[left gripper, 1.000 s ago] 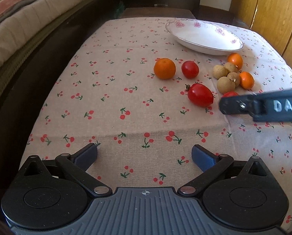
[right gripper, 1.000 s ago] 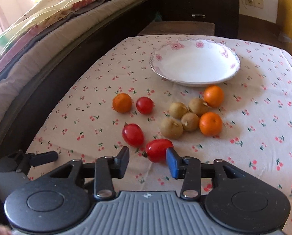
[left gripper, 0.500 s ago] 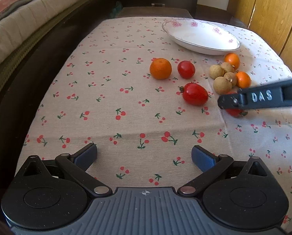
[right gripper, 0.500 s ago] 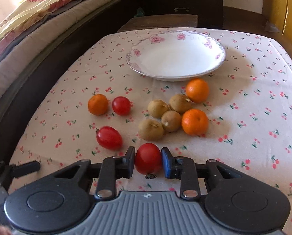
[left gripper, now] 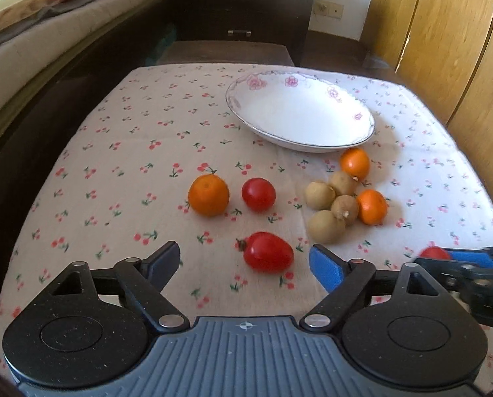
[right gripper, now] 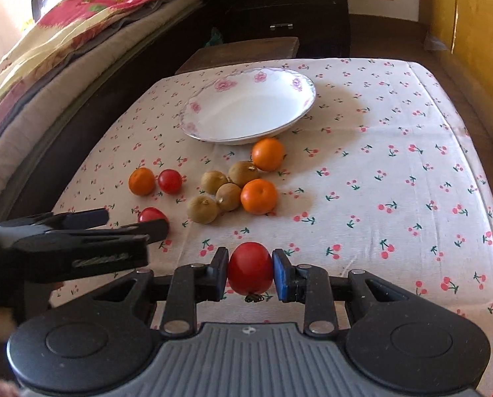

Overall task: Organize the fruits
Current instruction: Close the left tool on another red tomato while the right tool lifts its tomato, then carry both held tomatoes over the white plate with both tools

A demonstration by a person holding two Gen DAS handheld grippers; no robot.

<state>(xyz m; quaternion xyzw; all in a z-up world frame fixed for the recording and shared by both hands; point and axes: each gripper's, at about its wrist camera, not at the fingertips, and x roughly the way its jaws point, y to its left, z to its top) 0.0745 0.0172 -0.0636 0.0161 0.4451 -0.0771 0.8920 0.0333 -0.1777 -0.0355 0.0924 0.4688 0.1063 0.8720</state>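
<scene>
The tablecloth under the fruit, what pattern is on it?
The tablecloth is off-white with small red cherries on green stems printed all over; the right wrist view shows it best.

Right view: left claw [right gripper: 127,220] covers most of oblong tomato [right gripper: 151,214]. Left view: gripped tomato [left gripper: 433,253] mostly behind right claw [left gripper: 458,258]. Tabletop [left gripper: 130,152] near edge cut off.

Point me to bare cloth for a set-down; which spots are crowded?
Free: cloth right of the plate and orange, out to the edge. Also cloth left of the plate. Crowded: brown fruit cluster; the left hand-held gripper straddles a tomato.
</scene>
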